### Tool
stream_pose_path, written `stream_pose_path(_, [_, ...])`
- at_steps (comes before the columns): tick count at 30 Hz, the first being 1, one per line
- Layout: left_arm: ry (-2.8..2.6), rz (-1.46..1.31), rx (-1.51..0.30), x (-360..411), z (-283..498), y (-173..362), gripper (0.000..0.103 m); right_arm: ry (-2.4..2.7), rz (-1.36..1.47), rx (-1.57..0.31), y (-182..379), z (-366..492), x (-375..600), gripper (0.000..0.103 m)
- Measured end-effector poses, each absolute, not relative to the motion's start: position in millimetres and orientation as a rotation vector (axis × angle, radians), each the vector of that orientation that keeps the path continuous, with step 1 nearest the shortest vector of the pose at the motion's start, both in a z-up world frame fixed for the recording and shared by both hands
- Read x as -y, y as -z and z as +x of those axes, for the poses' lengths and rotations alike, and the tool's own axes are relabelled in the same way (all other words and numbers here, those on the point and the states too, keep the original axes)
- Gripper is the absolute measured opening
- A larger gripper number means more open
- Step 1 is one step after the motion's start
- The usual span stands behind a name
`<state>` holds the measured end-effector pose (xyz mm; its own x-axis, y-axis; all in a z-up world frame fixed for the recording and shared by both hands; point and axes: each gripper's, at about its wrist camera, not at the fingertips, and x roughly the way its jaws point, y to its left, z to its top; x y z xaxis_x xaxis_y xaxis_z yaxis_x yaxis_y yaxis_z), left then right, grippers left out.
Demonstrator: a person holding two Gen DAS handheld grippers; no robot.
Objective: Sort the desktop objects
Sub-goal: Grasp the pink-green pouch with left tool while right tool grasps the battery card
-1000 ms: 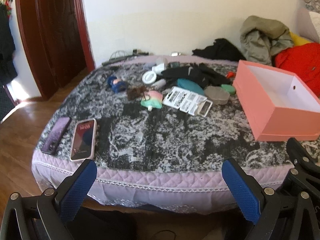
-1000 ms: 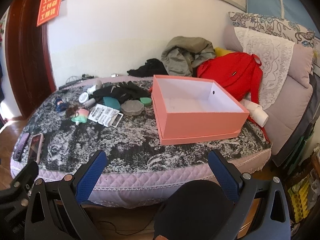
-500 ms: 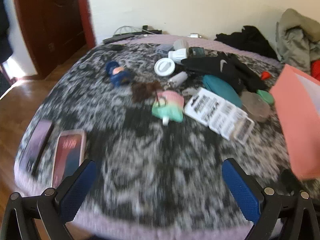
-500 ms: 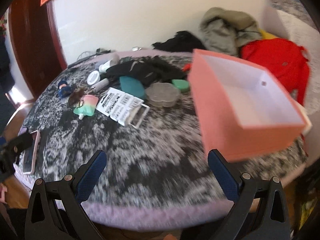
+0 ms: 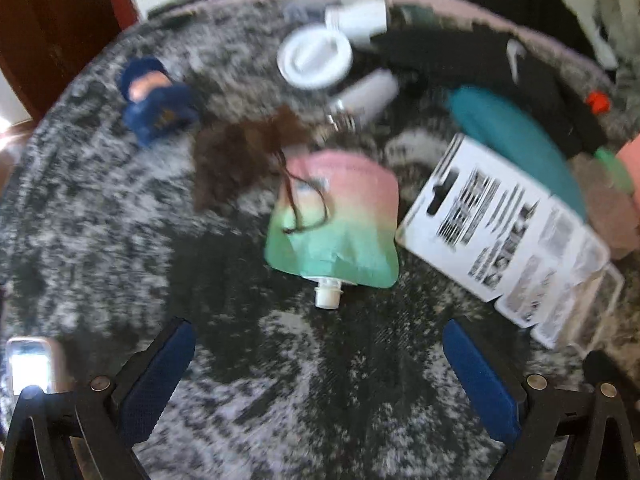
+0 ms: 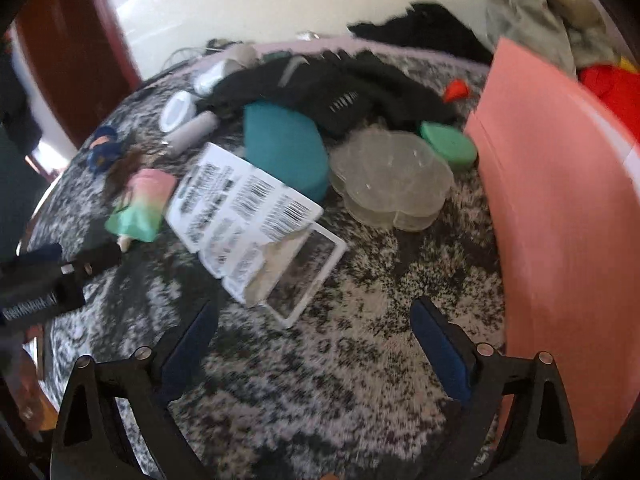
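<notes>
over the patterned bedspread both grippers hang tilted down, empty. left gripper jaws wide apart, the pink-green pouch just ahead of them. right gripper jaws have just been closing a little but stand apart, nothing between them, the white card pack just ahead, pink box at its right. risks as i see it: brown hair strands lie across the pouch and could drag along; the flat card gives the pads little to bite; the two grippers sit near each other and could clash.
</notes>
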<state>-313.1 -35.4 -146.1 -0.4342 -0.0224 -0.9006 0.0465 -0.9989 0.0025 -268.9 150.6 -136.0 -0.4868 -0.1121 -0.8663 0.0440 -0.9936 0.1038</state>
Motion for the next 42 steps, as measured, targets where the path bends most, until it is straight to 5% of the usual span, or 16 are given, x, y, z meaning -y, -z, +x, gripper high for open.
stream_pose_path(7, [2.581,1.656,-0.041,38.7,-341.0,170.0,0.103,2.530,1.564,0.260,158.1,-291.0,-159.9,0.094])
stream_pose_path(16, [2.612,1.538,-0.045,40.2,-362.0,175.0,0.102,2.564,1.476,0.176,159.3,-306.9,-141.9,0.093])
stream_pose_path(17, [2.625,1.552,-0.050,40.6,-362.7,174.6,0.097,2.569,1.461,0.167,158.8,-308.1,-139.7,0.091])
stream_pose_path(19, [2.658,1.536,-0.035,39.7,-358.4,167.0,0.067,2.570,1.423,0.155,157.1,-308.9,-135.1,0.080])
stream_pose_path(20, [2.664,1.533,-0.030,39.4,-355.9,163.7,0.063,2.566,1.398,0.158,155.7,-307.5,-133.5,0.066])
stream_pose_path(24, [2.659,1.578,-0.129,48.0,-345.6,160.2,0.060,2.581,1.335,0.165,142.9,-301.3,-134.8,0.029])
stream_pose_path(26, [2.668,1.587,-0.178,51.6,-338.6,156.9,0.060,2.562,1.315,0.204,134.0,-297.2,-140.1,0.021])
stream_pose_path(42, [2.771,1.502,-0.317,71.4,-276.4,108.5,0.059,2.497,1.117,0.105,81.6,-231.4,-107.7,0.014])
